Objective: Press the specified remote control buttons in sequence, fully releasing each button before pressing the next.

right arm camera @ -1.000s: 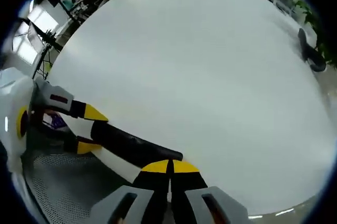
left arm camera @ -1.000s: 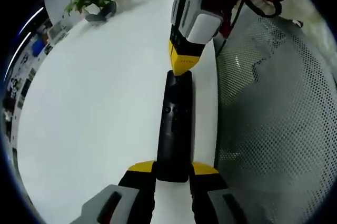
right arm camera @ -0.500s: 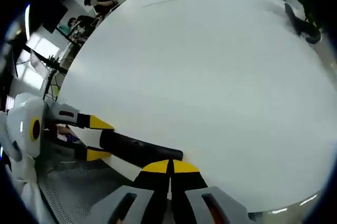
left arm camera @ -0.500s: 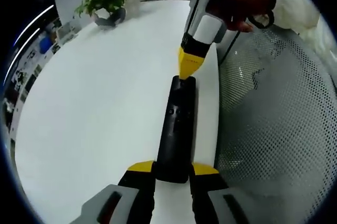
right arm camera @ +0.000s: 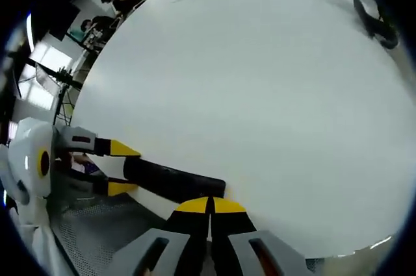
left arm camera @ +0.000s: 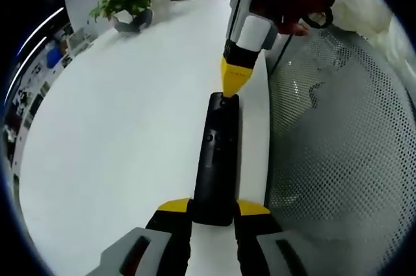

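White round tabletop (left arm camera: 123,133) carries a long black remote control (left arm camera: 217,159) near its edge, beside a grey perforated mesh chair (left arm camera: 338,159). Nearest, the left gripper (left arm camera: 214,210) clamps the remote's near end. At its far end the right gripper (left arm camera: 232,89), jaws pressed together, touches yellow tips to the remote; a potted green plant (left arm camera: 133,0) stands beyond.

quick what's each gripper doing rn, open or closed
left gripper: closed on the near end of the black remote.
right gripper: closed, holding nothing, tips at the remote's far end.
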A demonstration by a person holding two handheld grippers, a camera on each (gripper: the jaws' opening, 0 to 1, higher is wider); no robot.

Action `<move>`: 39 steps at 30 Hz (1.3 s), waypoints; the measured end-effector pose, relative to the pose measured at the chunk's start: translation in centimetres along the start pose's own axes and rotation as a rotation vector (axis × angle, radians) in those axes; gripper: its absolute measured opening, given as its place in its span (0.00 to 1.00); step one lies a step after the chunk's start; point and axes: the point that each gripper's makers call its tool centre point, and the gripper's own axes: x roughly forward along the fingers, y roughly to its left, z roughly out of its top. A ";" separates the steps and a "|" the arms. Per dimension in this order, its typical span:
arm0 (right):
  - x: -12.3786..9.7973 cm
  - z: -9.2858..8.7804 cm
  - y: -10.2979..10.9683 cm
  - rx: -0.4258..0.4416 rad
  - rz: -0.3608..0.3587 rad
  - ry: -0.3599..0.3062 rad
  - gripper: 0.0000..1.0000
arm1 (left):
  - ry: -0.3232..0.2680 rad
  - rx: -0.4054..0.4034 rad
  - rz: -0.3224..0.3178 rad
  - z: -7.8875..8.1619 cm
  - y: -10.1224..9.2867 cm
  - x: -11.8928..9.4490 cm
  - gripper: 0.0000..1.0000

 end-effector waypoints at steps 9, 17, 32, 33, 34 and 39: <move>0.3 0.4 0.2 -0.005 -0.034 0.074 0.00 | 0.001 0.026 -0.010 0.0 -0.1 0.0 0.24; 0.2 0.4 0.2 0.002 -0.020 0.032 0.00 | 0.002 0.010 -0.006 0.0 -0.1 0.0 0.25; -0.8 1.1 1.1 0.140 0.102 -0.135 0.00 | -0.021 -0.007 -0.003 0.1 -0.1 0.0 0.25; -0.7 1.0 1.3 0.139 0.112 -0.119 0.00 | -0.019 -0.007 -0.005 0.1 -0.1 0.0 0.25; -0.6 1.0 1.4 0.137 0.116 -0.114 0.00 | -0.016 -0.006 -0.006 0.1 -0.1 0.0 0.25; -0.2 0.8 1.7 0.132 0.115 -0.103 0.00 | -0.014 -0.004 -0.003 0.1 -0.1 0.0 0.25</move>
